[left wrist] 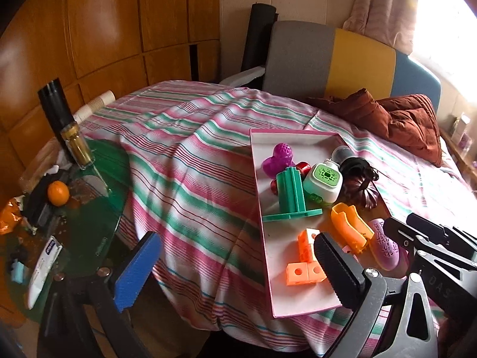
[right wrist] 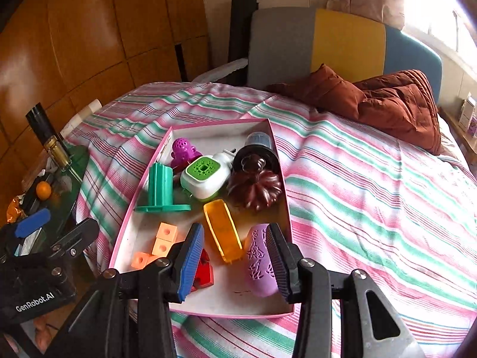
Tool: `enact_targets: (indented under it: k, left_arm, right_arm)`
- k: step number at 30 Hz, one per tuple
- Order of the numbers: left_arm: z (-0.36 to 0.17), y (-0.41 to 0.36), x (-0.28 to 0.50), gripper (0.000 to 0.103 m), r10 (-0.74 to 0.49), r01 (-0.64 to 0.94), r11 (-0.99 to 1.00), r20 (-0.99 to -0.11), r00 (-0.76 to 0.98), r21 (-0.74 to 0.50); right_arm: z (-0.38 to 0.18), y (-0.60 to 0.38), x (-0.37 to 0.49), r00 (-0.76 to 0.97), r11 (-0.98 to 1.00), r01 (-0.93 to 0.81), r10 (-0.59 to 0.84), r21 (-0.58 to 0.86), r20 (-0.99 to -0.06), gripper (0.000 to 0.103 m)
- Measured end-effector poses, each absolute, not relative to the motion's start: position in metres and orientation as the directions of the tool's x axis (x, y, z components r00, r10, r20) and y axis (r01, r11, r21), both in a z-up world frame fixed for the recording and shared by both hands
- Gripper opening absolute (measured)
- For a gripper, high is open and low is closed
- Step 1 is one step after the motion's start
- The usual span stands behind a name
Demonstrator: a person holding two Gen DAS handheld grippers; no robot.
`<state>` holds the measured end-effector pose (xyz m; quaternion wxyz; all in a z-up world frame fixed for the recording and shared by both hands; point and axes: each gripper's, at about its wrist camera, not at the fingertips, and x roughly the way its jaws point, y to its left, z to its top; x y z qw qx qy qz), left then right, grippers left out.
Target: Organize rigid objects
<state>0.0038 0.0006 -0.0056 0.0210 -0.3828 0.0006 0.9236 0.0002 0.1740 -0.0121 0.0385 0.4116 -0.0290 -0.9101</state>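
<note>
The right tongs (right wrist: 235, 264) are hanging part open and gripping nothing, tilted down over the near end of the pink tray (right wrist: 140, 197) on the striped bedspread (right wrist: 372, 185); a purple patterned case (right wrist: 261, 265) is lying just inside the black pad, an orange scoop-like piece (right wrist: 222, 229) is sitting just beyond the tips, and a red block (right wrist: 204, 273) is lying by the blue pad. The left tongs (left wrist: 235, 271) are standing wide apart and empty, angled down at the tray's near left edge, with linked orange cubes (left wrist: 304, 256) lying just inside the black pad. Farther out are sitting a green stand (right wrist: 161, 188), a green-and-white gadget (right wrist: 205, 179), a magenta toy (right wrist: 182, 150) and a dark brown fluted piece (right wrist: 256, 188).
</note>
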Motion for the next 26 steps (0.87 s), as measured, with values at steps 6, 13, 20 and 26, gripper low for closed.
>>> enact_targets:
  k: [6,13,20,26]
  left_arm:
    - [0.001,-0.001,0.014,0.103,0.009,-0.008,-1.0,-0.678,-0.735,-0.005]
    - [0.006,-0.004,0.018,0.103,0.039,-0.007,-0.999,-0.669,-0.742,-0.051]
    - [0.007,-0.006,0.02,0.102,0.045,0.003,-0.997,-0.654,-0.755,-0.072]
    - [0.006,-0.006,0.019,0.102,0.024,0.017,-0.998,-0.657,-0.754,-0.055]
  right_arm:
    - [-0.013,0.179,0.006,-0.662,-0.995,0.03,-0.095,0.1,-0.744,0.043]
    - [-0.014,0.176,0.007,-0.667,-0.994,0.03,-0.097,0.104,-0.738,0.043]
    - [-0.014,0.173,0.008,-0.669,-0.995,0.033,-0.096,0.099,-0.737,0.043]
    - [-0.013,0.169,0.009,-0.673,-0.995,0.042,-0.093,0.088,-0.733,0.043]
